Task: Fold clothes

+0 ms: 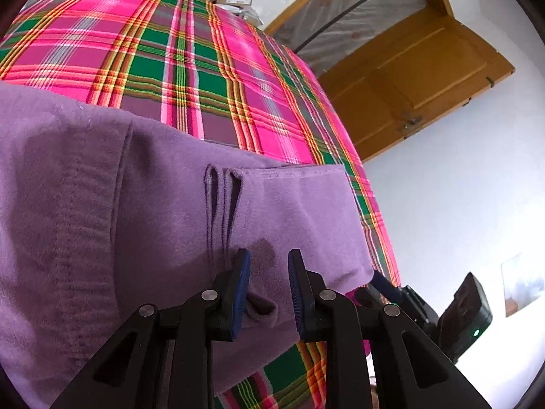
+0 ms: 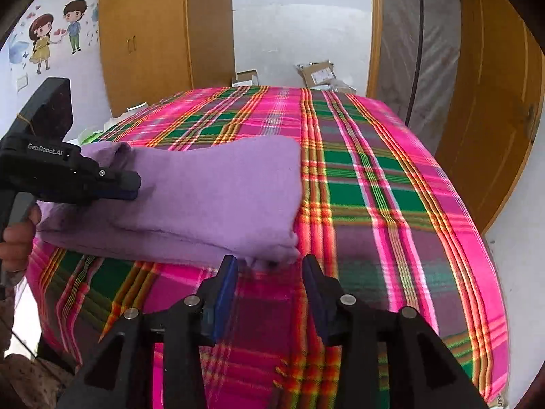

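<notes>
The purple fleece garment (image 2: pixel 204 197) is lying folded in layers on the pink and green plaid blanket (image 2: pixel 391 204), which is serving as the landmark here: the garment is sitting toward the blanket's left and near side, with bare plaid stretching away to its right and beyond it.

On the left, the left gripper (image 1: pixel 269 289) is resting on top of the garment, its fingers standing narrowly apart with a small ridge of fleece bunching up between the blue pads (image 1: pixel 242 293); they are not clamping it. A person's hand (image 2: pixel 17 238) is holding that gripper's handle. Two slits, possibly buttonholes, are showing in the fleece just ahead of it.

To the right, the right gripper (image 2: pixel 269 293) is hovering over the blanket with its fingers wide, empty, the garment's near right corner (image 2: pixel 272 255) lying just beyond the tips and between them.

Judging from this, the step in hand is taking both near points for another fold. Doing it well is likely meaning pushing the right fingers further under all the layers at the corner before closing, and keeping both grips level so the stack is not skewing
</notes>
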Motion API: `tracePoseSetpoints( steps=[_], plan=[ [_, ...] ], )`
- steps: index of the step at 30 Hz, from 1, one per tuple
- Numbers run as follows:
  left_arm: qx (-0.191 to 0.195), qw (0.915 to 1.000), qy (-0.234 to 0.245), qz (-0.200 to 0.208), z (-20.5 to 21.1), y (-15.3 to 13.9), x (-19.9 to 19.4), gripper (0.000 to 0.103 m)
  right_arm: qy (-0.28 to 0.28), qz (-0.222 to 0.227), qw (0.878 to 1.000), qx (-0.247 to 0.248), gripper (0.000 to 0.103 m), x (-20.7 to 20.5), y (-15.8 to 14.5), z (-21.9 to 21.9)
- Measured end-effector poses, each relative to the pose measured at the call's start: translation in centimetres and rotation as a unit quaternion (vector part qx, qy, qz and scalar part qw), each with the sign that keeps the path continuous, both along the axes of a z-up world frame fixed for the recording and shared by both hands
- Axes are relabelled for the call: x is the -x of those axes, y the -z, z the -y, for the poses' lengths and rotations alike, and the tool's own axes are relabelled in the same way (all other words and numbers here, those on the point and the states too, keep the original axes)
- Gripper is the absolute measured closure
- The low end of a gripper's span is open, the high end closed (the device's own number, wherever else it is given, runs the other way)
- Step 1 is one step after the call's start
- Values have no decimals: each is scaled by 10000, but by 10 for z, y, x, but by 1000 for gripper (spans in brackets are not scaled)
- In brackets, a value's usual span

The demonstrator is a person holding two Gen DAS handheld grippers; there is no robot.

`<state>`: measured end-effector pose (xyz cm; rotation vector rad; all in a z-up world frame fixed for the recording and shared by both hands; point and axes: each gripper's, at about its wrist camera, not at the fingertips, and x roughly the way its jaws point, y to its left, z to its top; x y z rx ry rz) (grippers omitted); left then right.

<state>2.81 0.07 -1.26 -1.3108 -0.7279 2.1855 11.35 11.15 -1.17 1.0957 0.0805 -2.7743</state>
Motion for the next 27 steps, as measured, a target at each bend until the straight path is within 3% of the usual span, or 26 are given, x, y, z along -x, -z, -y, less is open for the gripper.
tracePoseSetpoints(
  steps=[8,10,13,18,23,27],
  plan=[
    [227,9985,-496,105,14,-6,-17,79,266,112,9980,555,63,7,6,-10],
    [290,9981,-538,85,13,-8,-19,72,249,112,9977,627,63,6,7,-10],
    [377,9975,-590,100,13,-10,-21,72,222,106,9971,726,63,2,8,-9],
    [538,9960,-625,338,12,-6,-20,72,205,77,9959,873,63,-1,9,-10],
    [342,9965,-491,581,8,1,-15,71,220,69,9939,1077,63,-3,11,-12],
    [408,9960,-444,658,3,3,-10,71,224,38,9925,1201,61,-4,11,-15]
  ],
)
